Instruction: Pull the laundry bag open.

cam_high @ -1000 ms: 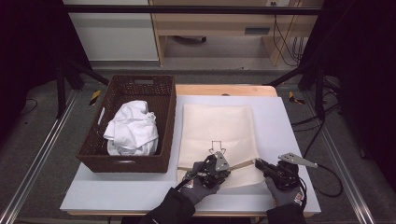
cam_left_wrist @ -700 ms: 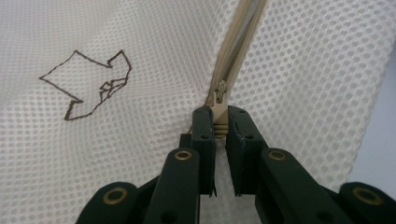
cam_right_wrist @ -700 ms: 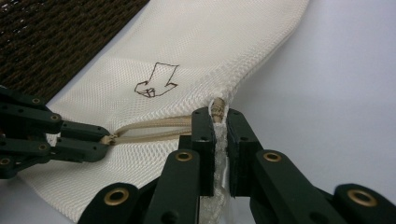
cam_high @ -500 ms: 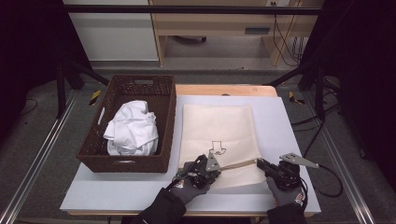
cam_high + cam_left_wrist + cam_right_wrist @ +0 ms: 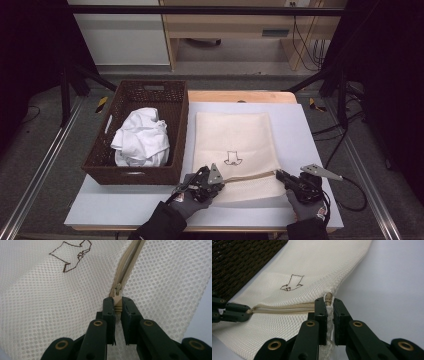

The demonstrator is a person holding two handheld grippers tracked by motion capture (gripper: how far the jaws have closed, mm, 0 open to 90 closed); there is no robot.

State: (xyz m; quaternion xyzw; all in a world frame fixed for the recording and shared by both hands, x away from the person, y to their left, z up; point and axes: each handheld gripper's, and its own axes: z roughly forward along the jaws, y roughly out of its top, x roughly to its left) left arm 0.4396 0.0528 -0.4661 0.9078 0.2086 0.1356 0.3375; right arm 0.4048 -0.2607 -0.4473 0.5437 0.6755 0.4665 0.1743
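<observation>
The left claw point(image 5: 118, 305) pinches the zipper pull point(image 5: 117, 303) while the right claw point(image 5: 329, 305) clamps the mesh bag's point(image 5: 235, 140) end (keeping the zipper taut for sliding).

No readable text; only an outline drawing point(image 5: 233, 158) on the mesh bag point(image 5: 235, 135).

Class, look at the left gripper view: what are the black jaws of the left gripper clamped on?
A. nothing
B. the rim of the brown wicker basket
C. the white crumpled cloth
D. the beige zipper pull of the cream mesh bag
D: the left gripper pinches the beige zipper pull of the cream mesh bag.
</observation>
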